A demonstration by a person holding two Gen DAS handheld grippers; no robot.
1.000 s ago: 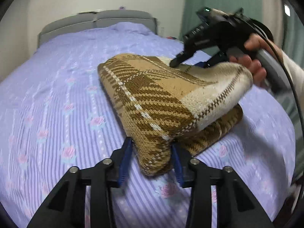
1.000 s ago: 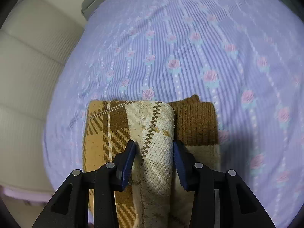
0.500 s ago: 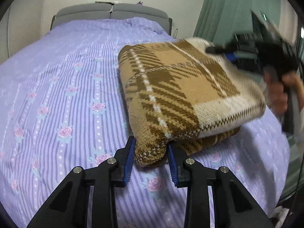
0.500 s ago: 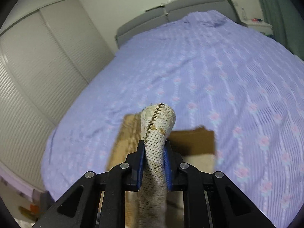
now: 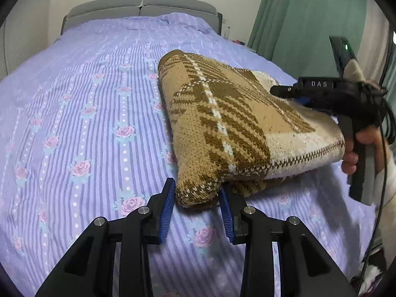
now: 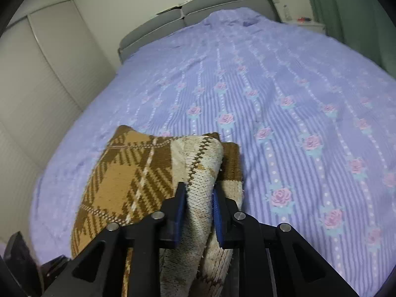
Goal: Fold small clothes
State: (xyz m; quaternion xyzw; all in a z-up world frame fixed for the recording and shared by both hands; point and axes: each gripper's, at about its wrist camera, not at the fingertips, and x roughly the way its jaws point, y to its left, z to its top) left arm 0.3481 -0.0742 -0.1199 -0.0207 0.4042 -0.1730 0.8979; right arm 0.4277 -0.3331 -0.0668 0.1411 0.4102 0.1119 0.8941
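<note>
A folded brown, tan and cream plaid knit garment (image 5: 222, 123) lies on the purple rose-print bedspread (image 5: 86, 123). My left gripper (image 5: 196, 203) holds its near brown corner between the blue pads, which press the fold. My right gripper (image 6: 196, 203) is shut on the cream zigzag-trimmed edge (image 6: 203, 168). In the left wrist view the right gripper (image 5: 321, 94) lies across the garment's right side, held by a hand. The garment (image 6: 128, 173) spreads to the left in the right wrist view.
The bed has a grey headboard (image 5: 141, 5) at the far end. Green curtains (image 5: 297, 19) hang on the right, with a nightstand (image 6: 307, 24) beside them. White closet doors (image 6: 37, 74) stand to the left of the bed.
The folded garment has come down from a raised hold and now rests lower on the bedspread. Both grippers stay on its edges; the left jaws look slightly wider than half a second ago.
</note>
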